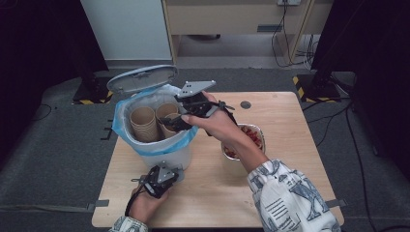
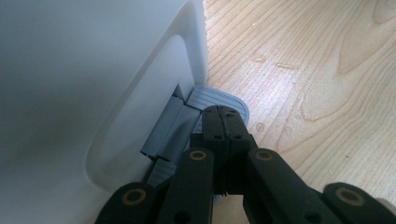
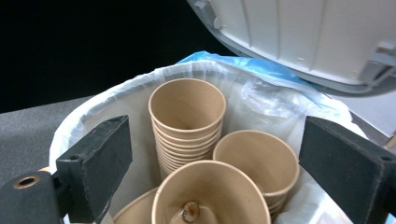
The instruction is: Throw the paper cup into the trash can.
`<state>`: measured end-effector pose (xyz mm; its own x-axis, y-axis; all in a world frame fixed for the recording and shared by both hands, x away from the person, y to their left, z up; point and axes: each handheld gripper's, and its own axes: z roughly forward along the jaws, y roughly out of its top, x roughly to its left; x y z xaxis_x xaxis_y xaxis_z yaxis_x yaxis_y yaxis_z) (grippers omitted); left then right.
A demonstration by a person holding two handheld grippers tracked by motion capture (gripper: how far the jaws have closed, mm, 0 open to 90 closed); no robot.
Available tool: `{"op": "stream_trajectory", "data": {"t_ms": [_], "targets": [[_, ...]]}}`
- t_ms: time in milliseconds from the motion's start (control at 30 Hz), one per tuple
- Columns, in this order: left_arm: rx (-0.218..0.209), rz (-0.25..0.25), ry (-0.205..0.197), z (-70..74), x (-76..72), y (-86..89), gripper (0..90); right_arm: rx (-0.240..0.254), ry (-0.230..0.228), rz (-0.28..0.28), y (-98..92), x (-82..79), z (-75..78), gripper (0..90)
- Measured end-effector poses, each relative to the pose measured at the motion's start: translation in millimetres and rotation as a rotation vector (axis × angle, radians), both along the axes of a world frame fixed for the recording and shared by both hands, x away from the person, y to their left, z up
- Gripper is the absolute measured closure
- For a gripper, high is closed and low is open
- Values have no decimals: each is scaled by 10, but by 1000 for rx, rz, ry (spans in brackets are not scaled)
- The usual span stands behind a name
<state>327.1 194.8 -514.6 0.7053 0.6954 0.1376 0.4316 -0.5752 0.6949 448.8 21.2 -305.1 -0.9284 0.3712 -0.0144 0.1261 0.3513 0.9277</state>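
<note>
A white pedal bin (image 1: 164, 151) with a blue liner stands at the table's left, its grey lid (image 1: 142, 79) raised. Inside are stacks of brown paper cups (image 1: 143, 123). My left gripper (image 1: 167, 171) is at the foot of the bin, and its shut jaws (image 2: 225, 116) rest on the grey ribbed pedal (image 2: 212, 95). My right gripper (image 1: 176, 121) hangs over the bin's mouth. It is open (image 3: 217, 140), its pads wide apart above the cups. The nearest cup (image 3: 210, 196) has a small brown scrap at its bottom. A tall stack (image 3: 187, 100) stands behind it.
A shallow bowl (image 1: 261, 130) of red food sits to the right of the bin, partly behind the right forearm. The wooden table (image 1: 280, 116) has a small round hole (image 1: 245, 104) near its far edge. Dark stands flank the table.
</note>
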Motion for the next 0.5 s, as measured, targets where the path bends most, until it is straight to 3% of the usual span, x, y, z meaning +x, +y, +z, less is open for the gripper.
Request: {"op": "stream_trajectory", "data": {"t_ms": [500], "targets": [[-3,0,0,-1,1,1,898,23,40,-120,-194,78,34,68]]}}
